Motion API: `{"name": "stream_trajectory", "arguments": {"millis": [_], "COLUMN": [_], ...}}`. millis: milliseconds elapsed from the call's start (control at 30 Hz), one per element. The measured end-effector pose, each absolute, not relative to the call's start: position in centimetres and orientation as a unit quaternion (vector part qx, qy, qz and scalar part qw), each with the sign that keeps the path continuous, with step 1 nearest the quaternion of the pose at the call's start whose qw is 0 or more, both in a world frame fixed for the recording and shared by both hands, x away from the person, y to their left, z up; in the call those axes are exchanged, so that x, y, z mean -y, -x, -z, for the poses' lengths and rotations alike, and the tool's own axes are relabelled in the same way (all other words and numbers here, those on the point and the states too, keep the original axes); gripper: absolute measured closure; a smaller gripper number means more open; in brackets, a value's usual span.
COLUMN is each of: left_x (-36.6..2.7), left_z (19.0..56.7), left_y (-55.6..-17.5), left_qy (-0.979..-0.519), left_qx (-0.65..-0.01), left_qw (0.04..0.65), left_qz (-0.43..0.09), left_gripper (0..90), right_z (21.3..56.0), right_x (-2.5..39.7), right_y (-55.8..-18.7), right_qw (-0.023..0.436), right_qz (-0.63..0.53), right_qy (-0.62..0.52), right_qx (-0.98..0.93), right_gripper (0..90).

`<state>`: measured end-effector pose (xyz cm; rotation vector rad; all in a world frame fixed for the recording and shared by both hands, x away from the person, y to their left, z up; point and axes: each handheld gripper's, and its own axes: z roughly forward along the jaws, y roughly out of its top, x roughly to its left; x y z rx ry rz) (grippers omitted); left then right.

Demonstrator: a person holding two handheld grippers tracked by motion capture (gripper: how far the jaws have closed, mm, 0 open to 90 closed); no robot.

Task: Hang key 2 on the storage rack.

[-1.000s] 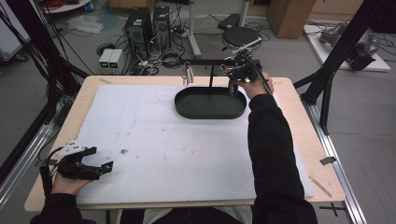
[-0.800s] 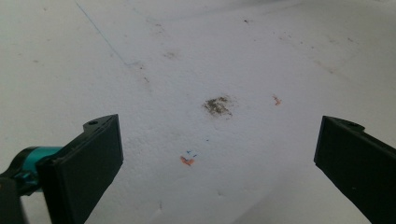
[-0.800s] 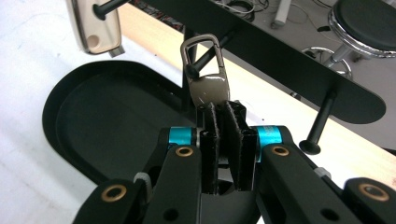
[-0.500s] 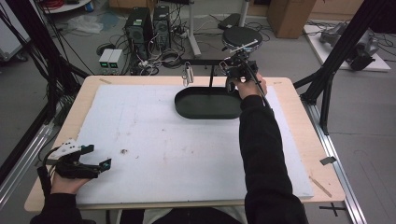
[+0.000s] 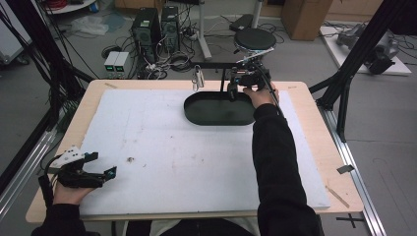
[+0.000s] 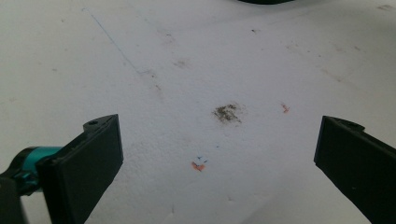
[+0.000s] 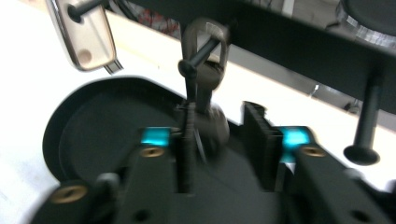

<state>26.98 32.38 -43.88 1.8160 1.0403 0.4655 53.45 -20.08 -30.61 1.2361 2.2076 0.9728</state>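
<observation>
foam mat (image 5: 196, 157) stained; left claw (image 6: 219, 154) wide, right claw (image 7: 217, 140) narrow around hanging utensil (image 7: 203, 93)

The dark utensil (image 7: 201, 116) hanging above the black tray (image 7: 93, 135) was blurred, so the right tongs' (image 7: 219, 140) grip on it stayed unclear; the picture's top edge cut off the tray (image 6: 266, 1).

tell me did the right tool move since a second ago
Yes. The right tool slid left along the black tray's far rim, toward the silver clip on the rack.
</observation>
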Motion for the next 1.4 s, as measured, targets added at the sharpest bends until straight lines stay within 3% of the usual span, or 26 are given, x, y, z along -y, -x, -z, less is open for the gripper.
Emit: {"name": "stream_trajectory", "arguments": {"millis": [200, 500, 1033, 1400], "left_x": [-32.4, -32.4, -32.4, -32.3], "left_z": [43.8, 43.8, 43.8, 43.8], "left_y": [-26.9, -26.8, -26.8, -26.9], "left_qy": [-0.743, -0.743, -0.743, -0.743], "left_qx": [-0.428, -0.426, -0.426, -0.428], "left_qw": [0.479, 0.48, 0.48, 0.479], "left_qz": [-0.191, -0.191, -0.191, -0.19], "left_gripper": [1.7, 1.7, 1.7, 1.7], "right_z": [30.5, 30.5, 29.4, 31.4], "right_x": [20.4, 20.2, 21.4, 24.4], "right_y": [-53.2, -52.6, -50.0, -47.3], "right_qw": [0.211, 0.191, 0.166, 0.165], "right_qz": [-0.342, -0.316, -0.329, -0.333], "right_qy": [-0.456, -0.444, -0.444, -0.447], "right_qx": [-0.794, -0.817, -0.817, -0.813], "right_gripper": [30.9, 0.8, 0.8, 0.8]}}
